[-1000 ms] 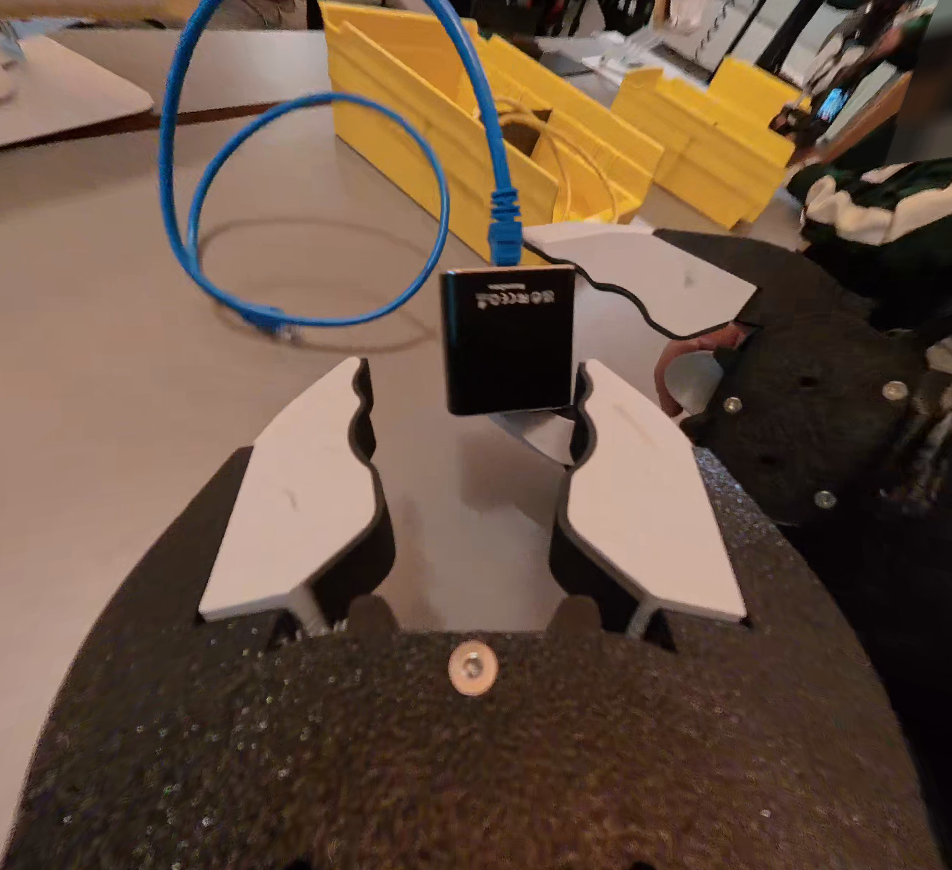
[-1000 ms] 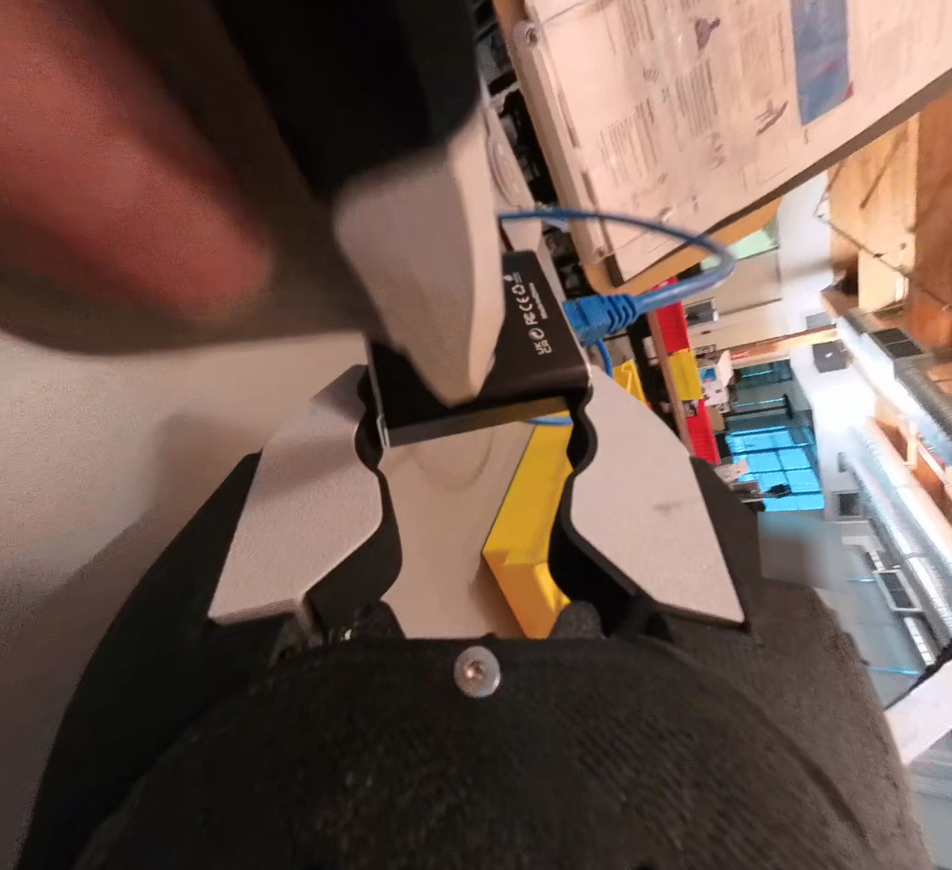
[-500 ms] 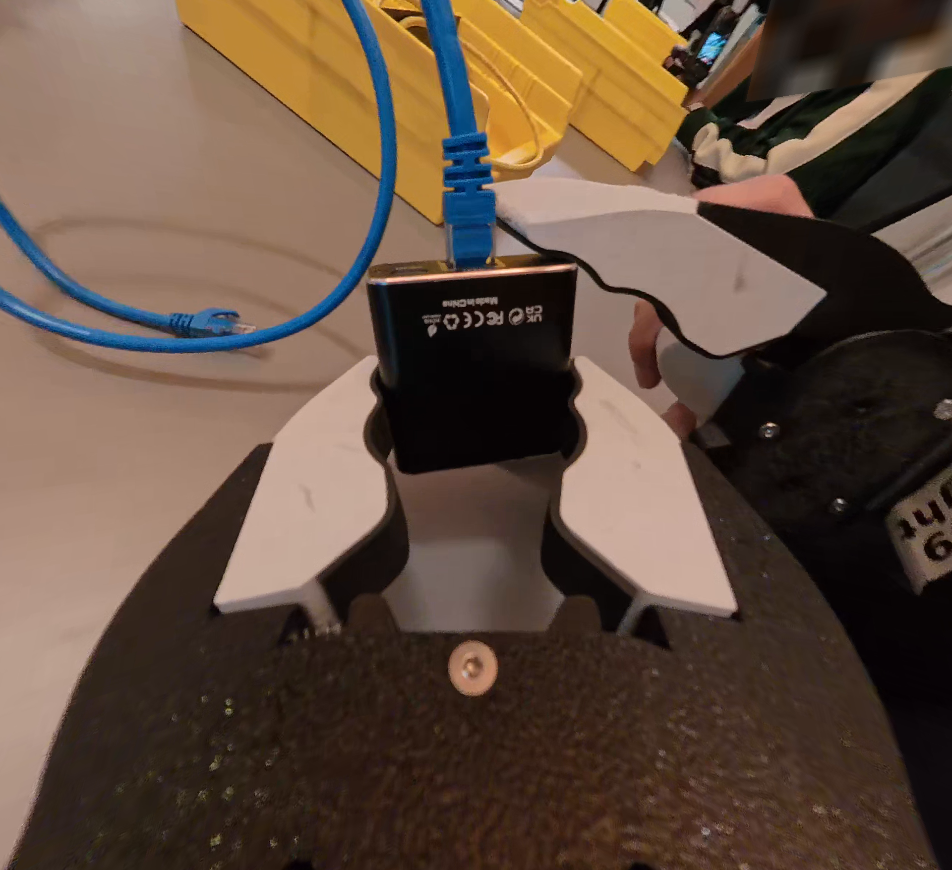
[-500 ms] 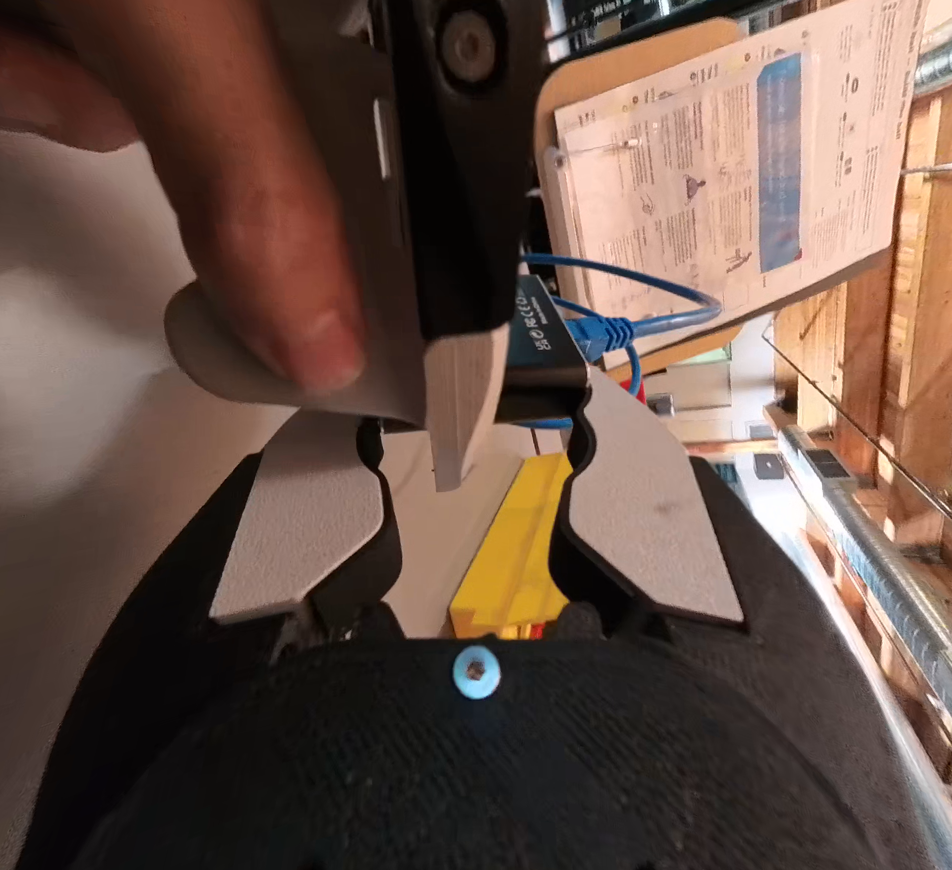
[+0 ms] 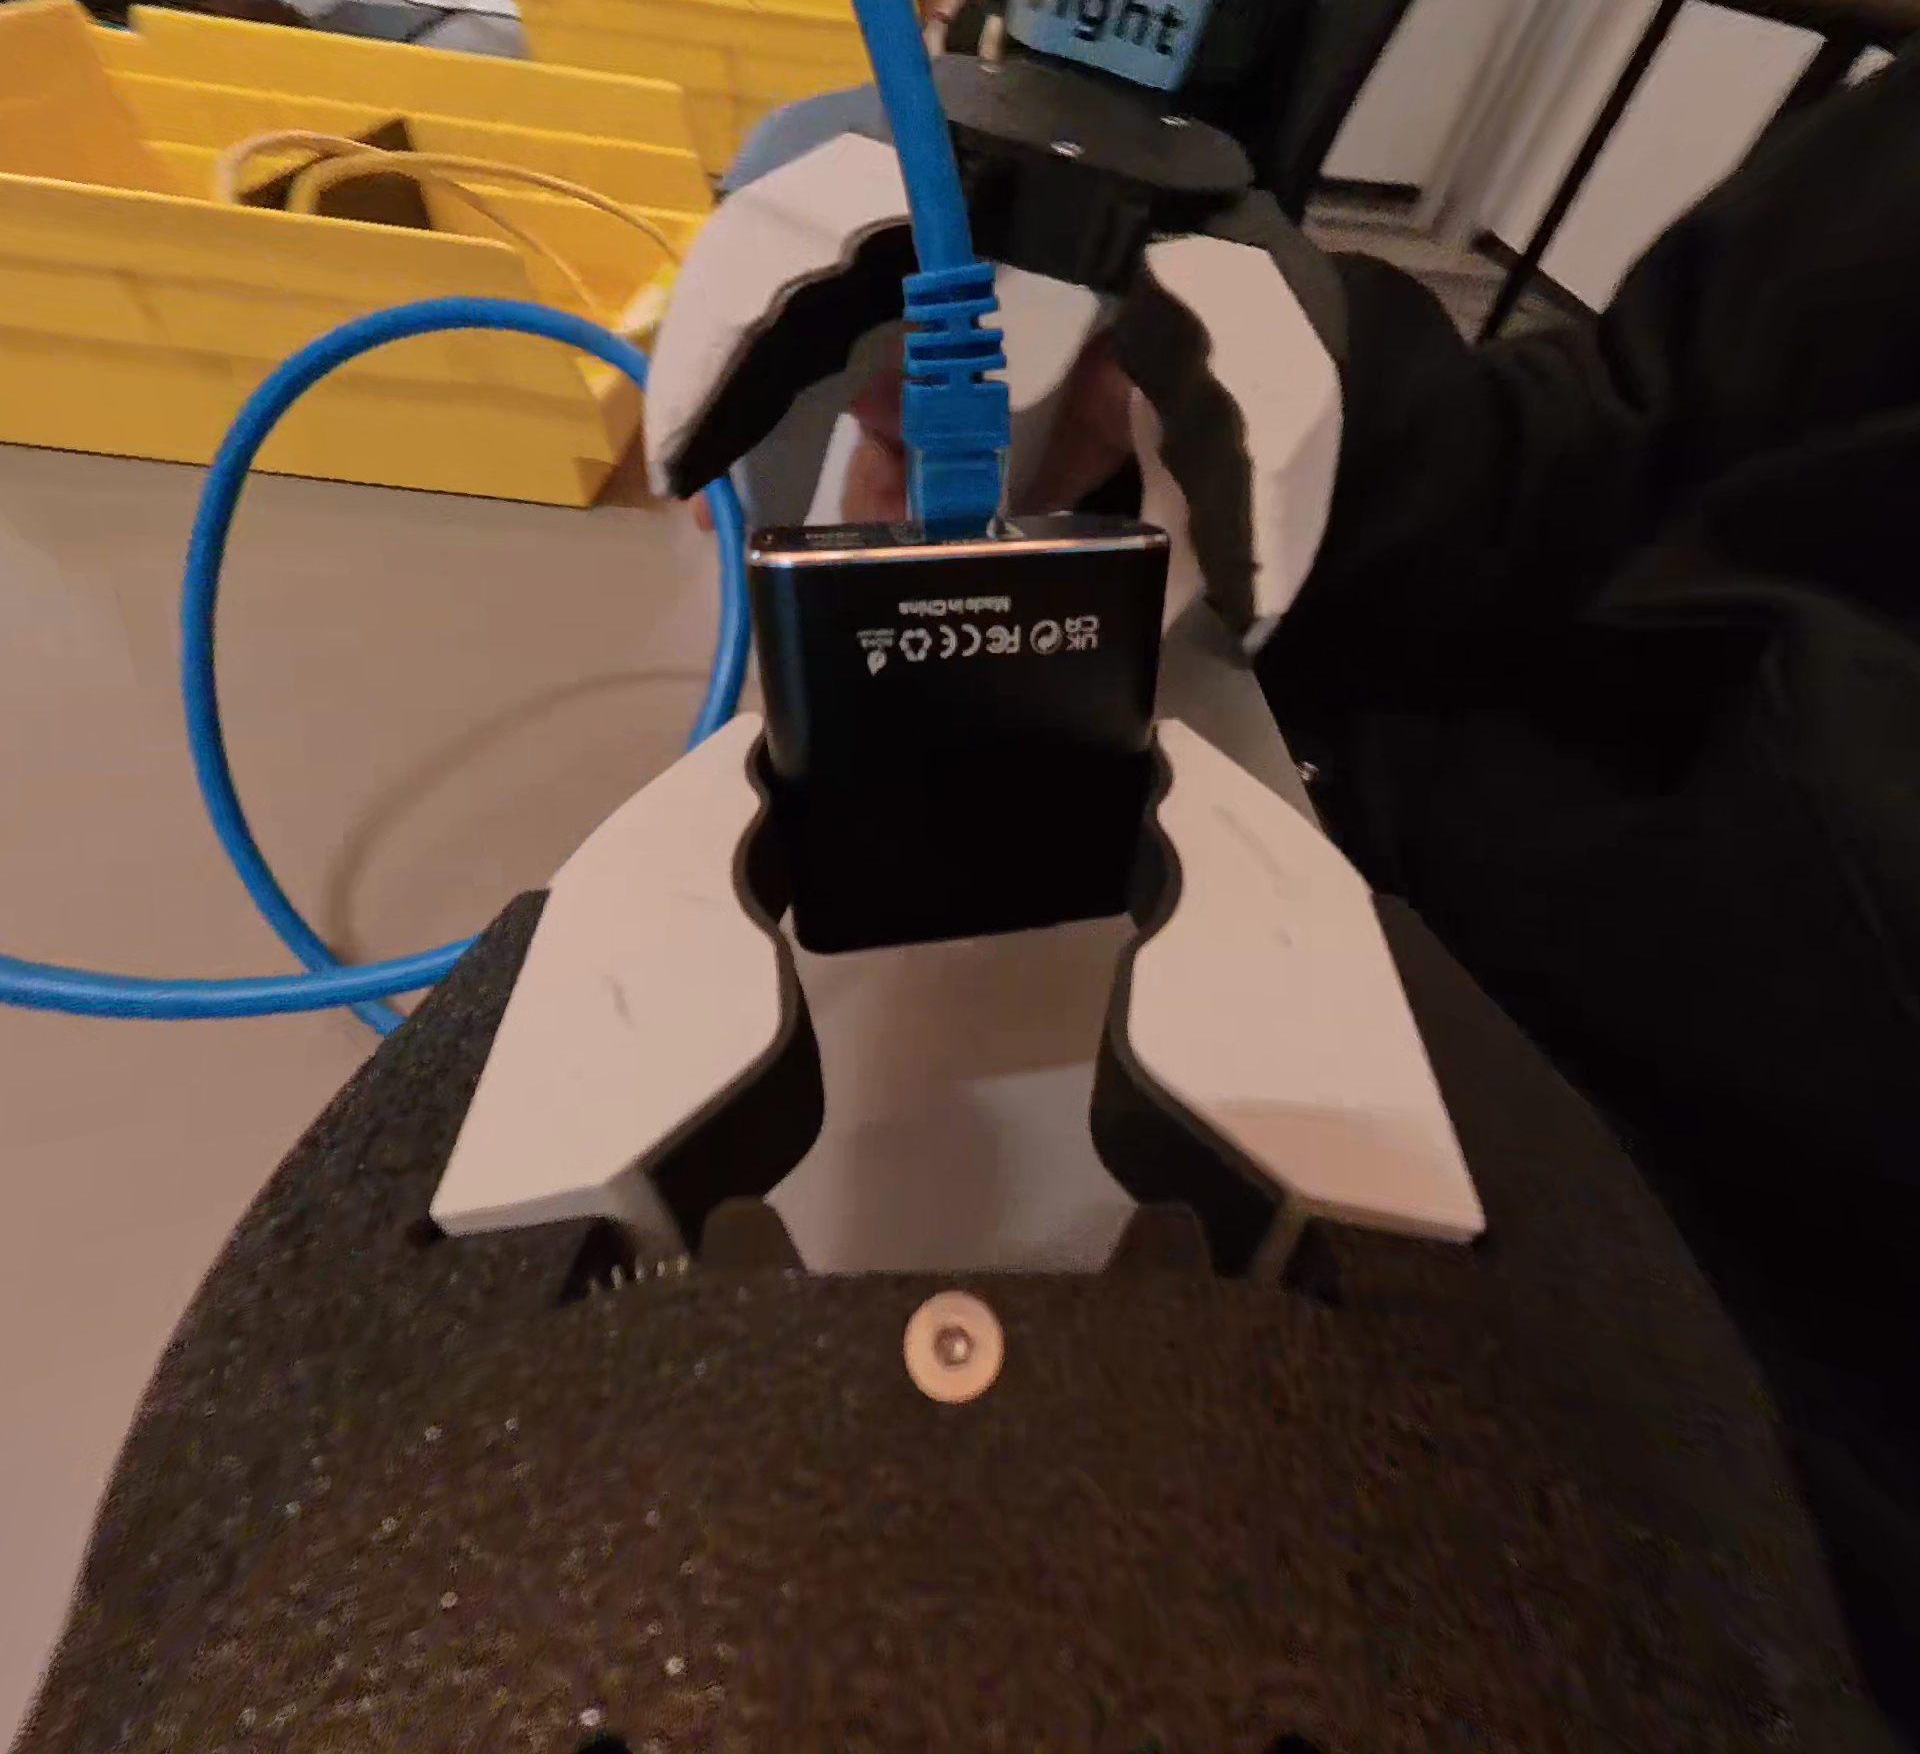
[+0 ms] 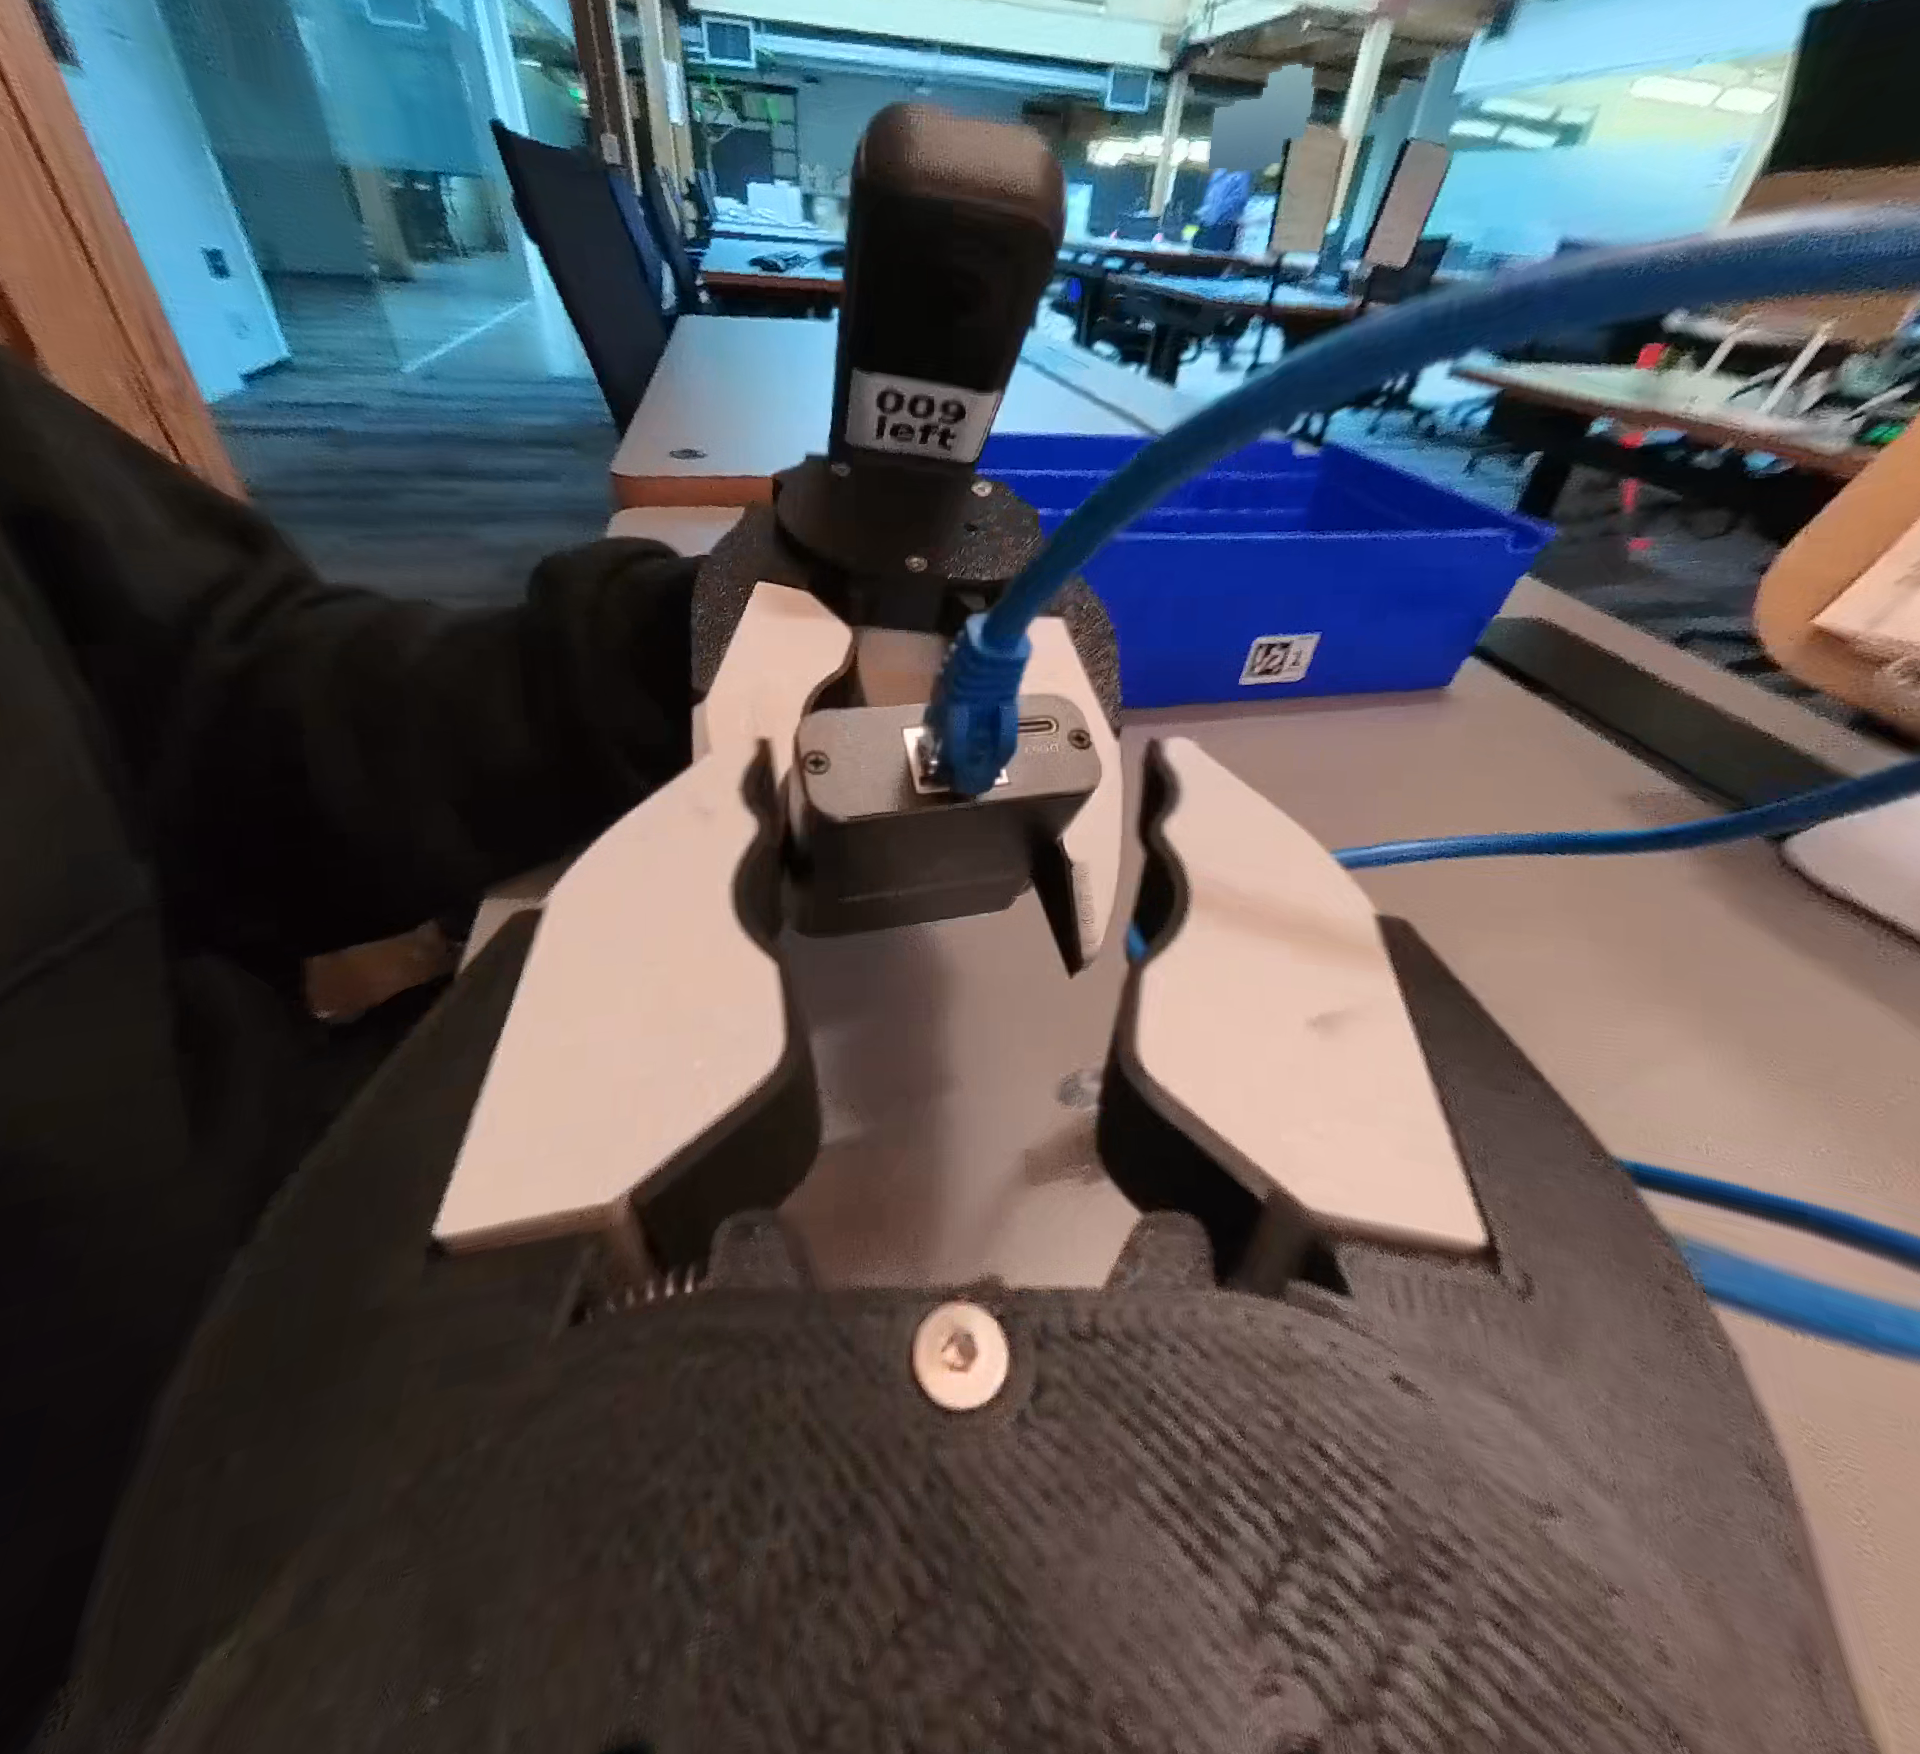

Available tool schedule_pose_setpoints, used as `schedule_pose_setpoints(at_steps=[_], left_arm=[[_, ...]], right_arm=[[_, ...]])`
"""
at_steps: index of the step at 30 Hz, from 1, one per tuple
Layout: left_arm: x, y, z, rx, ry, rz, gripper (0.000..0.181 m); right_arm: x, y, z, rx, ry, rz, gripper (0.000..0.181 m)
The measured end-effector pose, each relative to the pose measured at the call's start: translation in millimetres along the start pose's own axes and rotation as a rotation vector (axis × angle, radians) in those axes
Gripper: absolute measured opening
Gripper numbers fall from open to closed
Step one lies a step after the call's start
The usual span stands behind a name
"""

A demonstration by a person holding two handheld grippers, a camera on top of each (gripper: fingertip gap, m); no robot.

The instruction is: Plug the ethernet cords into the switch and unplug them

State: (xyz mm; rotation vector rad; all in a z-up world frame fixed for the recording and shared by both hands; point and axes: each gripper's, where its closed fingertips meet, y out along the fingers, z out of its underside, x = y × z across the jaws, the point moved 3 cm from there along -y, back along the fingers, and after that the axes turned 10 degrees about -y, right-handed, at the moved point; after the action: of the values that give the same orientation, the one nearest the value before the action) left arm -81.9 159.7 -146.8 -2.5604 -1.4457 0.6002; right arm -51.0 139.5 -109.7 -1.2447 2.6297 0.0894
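The left gripper [image 5: 956, 769] holds a small black switch [image 5: 961, 728], its two white fingers pressed against the switch's left and right sides. The switch's long axis runs along the fingers, away from the left wrist camera, so its port end points far, toward the right gripper [image 5: 956, 416]. One blue ethernet cord [image 5: 213, 665] is plugged into that far end by its ribbed blue plug [image 5: 951, 395], and the cord rises steeply from the plug before looping down to the grey surface [image 5: 436, 665] on the left.

The right gripper faces the left one, its fingers spread wide on either side of the switch end and the plug, gripping nothing.

Only the right wrist view shows the port face [image 6: 951, 754]: the plug sits in one socket with a narrow slot beside it, though blur makes further detail uncertain. This view also shows one blue bin [image 6: 1299, 582] beyond the left gripper and a black sleeve [image 6: 364, 717] at left.

Only the left wrist view shows the switch's flat printed side and several yellow bins [image 5: 312, 333] at far left, one holding a pale coiled cord [image 5: 436, 187].
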Motion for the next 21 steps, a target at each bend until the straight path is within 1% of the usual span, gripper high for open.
schedule_pose_setpoints(at_steps=[1, 3, 6, 8, 9, 10, 11, 12, 13, 14, 15, 16, 17, 18, 20, 21], left_arm=[[-3, 1, 2, 0.015, 0.009, 0.016, 0.063], [-5, 3, 7, 0.056, 0.029, 0.021, 0.063], [-4, 4, 13, 0.109, 0.051, 0.004, 0.063], [-4, 4, 13, 0.117, 0.058, -0.01, 0.063], [-3, 5, 12, 0.113, 0.061, -0.018, 0.063], [-3, 4, 9, 0.085, 0.081, -0.021, 0.063], [-3, 3, 2, 0.027, 0.092, -0.023, 0.063], [-1, 0, -10, -0.069, 0.085, -0.05, 0.063], [4, -5, -25, -0.194, 0.072, -0.096, 0.062], [5, -11, -38, -0.32, 0.056, -0.114, 0.063], [3, -15, -46, -0.423, 0.044, -0.096, 0.063], [1, -16, -50, -0.486, 0.039, -0.078, 0.064], [3, -15, -51, -0.508, 0.027, -0.093, 0.067], [5, -13, -50, -0.505, 0.016, -0.105, 0.071], [3, -8, -51, -0.502, 0.01, -0.092, 0.074], [3, -7, -52, -0.507, 0.007, -0.098, 0.075]], right_arm=[[3, 2, 3, 0.014, 0.028, -0.032, 0.06], [8, 4, 10, 0.051, 0.057, -0.082, 0.06], [11, 4, 15, 0.06, 0.023, -0.088, 0.059], [9, 4, 16, 0.067, 0.033, -0.094, 0.058], [8, 3, 13, 0.04, 0.024, -0.082, 0.058], [6, 1, 8, -0.01, 0.033, -0.06, 0.058], [-1, -2, 3, -0.068, 0.074, -0.013, 0.058], [-11, -6, -4, -0.146, 0.123, 0.056, 0.058], [-19, -12, -11, -0.25, 0.168, 0.11, 0.058], [-23, -16, -17, -0.356, 0.221, 0.129, 0.058], [-25, -18, -21, -0.433, 0.262, 0.142, 0.058], [-27, -18, -21, -0.465, 0.268, 0.183, 0.059], [-27, -16, -19, -0.463, 0.25, 0.207, 0.059], [-24, -14, -17, -0.458, 0.247, 0.192, 0.058], [-24, -13, -18, -0.499, 0.257, 0.204, 0.058], [-21, -12, -19, -0.508, 0.254, 0.177, 0.058]])
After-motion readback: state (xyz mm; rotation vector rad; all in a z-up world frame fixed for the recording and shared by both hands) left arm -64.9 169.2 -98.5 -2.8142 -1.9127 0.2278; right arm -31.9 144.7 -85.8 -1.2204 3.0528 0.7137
